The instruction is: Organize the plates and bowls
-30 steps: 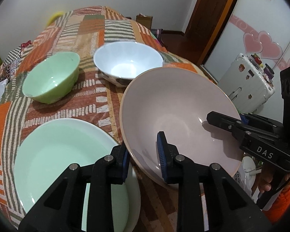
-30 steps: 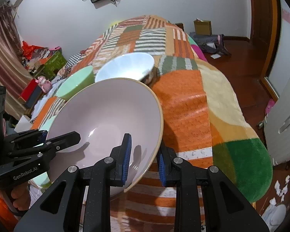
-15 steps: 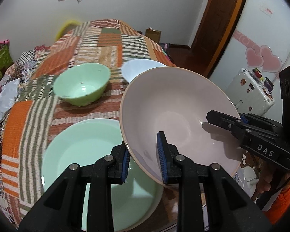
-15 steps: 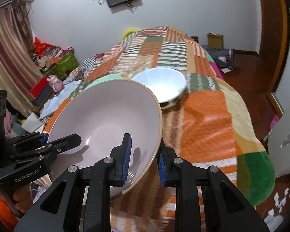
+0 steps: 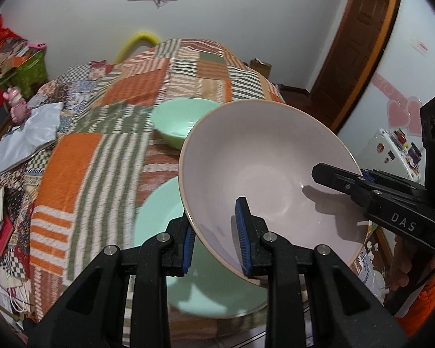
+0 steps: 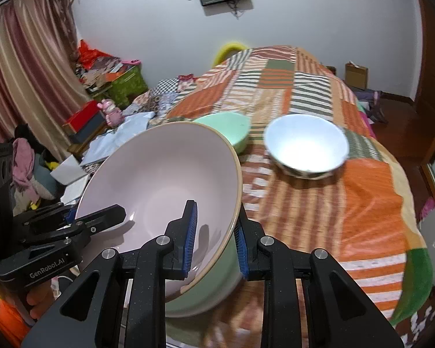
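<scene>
A big pale pink bowl (image 5: 263,174) is held in the air between both grippers, tilted. My left gripper (image 5: 216,236) is shut on its near rim. My right gripper (image 6: 214,240) is shut on the opposite rim of the same pink bowl (image 6: 165,179); it shows at the right of the left wrist view (image 5: 362,185). Below the bowl a large mint green bowl (image 5: 159,217) rests on the patchwork-covered table (image 5: 81,156). A small mint green bowl (image 5: 176,119) stands farther back. A white bowl (image 6: 307,142) stands to the right of the small green bowl (image 6: 231,127).
The table's front edge is just below the large green bowl. A white fridge (image 5: 391,150) stands at the right, a wooden door (image 5: 359,43) behind it. Boxes, a curtain (image 6: 23,58) and clutter (image 6: 107,81) fill the floor at the left.
Both grippers have carried the pink bowl leftwards, and it now hangs over the large green bowl. The white bowl has dropped out of the left wrist view.
</scene>
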Motion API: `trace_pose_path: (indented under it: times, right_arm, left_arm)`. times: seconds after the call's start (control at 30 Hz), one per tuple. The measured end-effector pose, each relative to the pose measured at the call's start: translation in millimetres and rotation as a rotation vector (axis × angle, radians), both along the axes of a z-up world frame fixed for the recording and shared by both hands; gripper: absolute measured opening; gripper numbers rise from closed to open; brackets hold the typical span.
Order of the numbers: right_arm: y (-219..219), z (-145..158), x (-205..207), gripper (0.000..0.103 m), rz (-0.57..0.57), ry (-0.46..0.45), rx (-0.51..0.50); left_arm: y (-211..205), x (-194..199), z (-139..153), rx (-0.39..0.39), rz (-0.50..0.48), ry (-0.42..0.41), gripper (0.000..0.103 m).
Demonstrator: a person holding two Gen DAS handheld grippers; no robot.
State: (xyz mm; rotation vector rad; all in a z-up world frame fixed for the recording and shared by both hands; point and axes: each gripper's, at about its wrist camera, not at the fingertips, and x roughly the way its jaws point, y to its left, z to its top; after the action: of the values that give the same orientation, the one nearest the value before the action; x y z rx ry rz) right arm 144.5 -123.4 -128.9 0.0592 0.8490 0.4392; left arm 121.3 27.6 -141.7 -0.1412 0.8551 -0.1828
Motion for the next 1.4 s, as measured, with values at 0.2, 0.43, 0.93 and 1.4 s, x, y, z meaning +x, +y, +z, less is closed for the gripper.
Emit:
trace_pose_path:
  times: [0.2, 0.43, 0.93, 1.4]
  right_arm:
    - [35, -2, -2, 0.022, 0.053, 0.006, -0.007]
    - [76, -4, -4, 0.022, 0.119, 0.009, -0.006]
    - [142, -24, 0, 0.022, 0.235, 0.058, -0.03]
    - [179, -62, 13, 0.022, 0.294, 0.161, -0.086]
  left_arm:
    - [33, -15, -3, -0.017, 0.056, -0.006, 0.026]
    - [76, -34, -6, -0.022, 0.127, -0.005, 0.026]
    - [145, -54, -16, -0.022, 0.257, 0.015, 0.026]
    - [186, -48, -60, -0.064, 0.324, 0.113, 0.026]
